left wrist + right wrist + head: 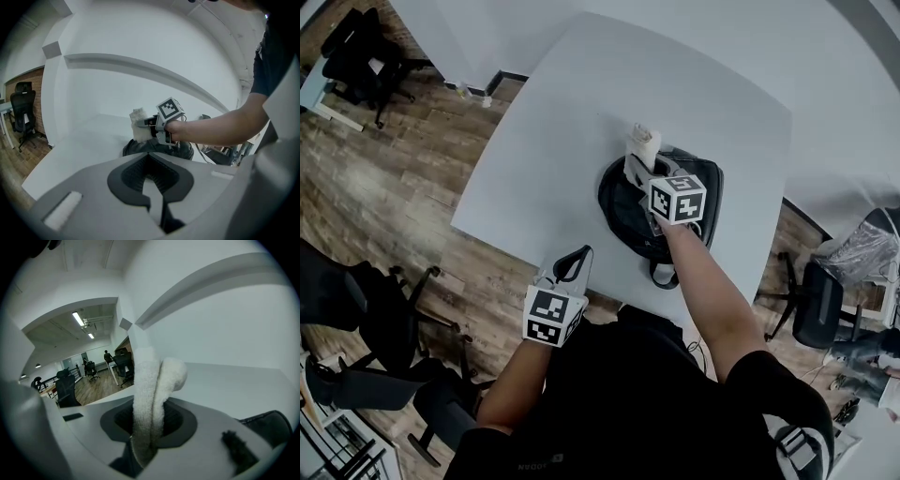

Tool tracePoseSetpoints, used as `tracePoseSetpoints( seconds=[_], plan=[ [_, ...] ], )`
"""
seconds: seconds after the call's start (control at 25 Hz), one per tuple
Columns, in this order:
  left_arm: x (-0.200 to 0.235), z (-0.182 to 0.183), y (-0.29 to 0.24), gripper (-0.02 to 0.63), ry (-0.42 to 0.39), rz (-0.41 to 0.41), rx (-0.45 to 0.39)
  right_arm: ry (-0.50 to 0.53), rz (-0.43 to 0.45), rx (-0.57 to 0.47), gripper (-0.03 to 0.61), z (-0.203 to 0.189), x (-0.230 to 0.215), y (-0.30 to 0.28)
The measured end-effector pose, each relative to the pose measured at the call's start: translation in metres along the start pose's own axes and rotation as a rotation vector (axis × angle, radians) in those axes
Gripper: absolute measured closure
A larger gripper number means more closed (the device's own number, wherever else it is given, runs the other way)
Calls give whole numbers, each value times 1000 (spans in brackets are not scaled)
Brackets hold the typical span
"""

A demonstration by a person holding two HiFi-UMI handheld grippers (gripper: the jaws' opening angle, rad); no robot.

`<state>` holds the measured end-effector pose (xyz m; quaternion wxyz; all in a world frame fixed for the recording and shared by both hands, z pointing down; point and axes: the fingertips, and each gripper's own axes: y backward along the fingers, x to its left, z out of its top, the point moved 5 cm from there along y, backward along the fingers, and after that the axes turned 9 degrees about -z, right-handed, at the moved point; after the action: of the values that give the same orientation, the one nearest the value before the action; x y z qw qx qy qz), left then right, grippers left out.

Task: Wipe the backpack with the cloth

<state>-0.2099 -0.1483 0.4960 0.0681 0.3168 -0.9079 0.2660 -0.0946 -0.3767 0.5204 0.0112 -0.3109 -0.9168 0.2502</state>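
1. A black backpack lies on the white worktop, near the side where the person stands.
2. The right gripper is over the far part of the backpack.
3. Its jaws are clamped on a white fluffy cloth.
4. The cloth is folded and sticks out past the jaw tips, by the far rim of the backpack. I cannot tell if it touches the backpack.
5. The left gripper is at the near edge of the worktop, to the left of the backpack and apart from it.
6. Its jaws are together, with nothing held in them.
7. A strap loop on the backpack points toward the person.
8. Black chairs stand on the wood floor around the worktop.
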Motion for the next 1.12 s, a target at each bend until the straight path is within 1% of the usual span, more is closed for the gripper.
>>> tracePoseSetpoints(
  seconds=[0.16,0.4,0.68,1.12],
  plan=[
    [1,0,-6,607,9,11,11,14,7,12,492,4,-10,-5],
    [6,-4,-11,607,13,8,26,6,-18,12,492,2,-22,-4],
    [1,13,-30,607,-29,-46,19,2,-61,0,492,5,-42,10],
    [-11,19,-53,607,-76,-126,48,-29,-162,-59,492,17,-81,55]
  ],
)
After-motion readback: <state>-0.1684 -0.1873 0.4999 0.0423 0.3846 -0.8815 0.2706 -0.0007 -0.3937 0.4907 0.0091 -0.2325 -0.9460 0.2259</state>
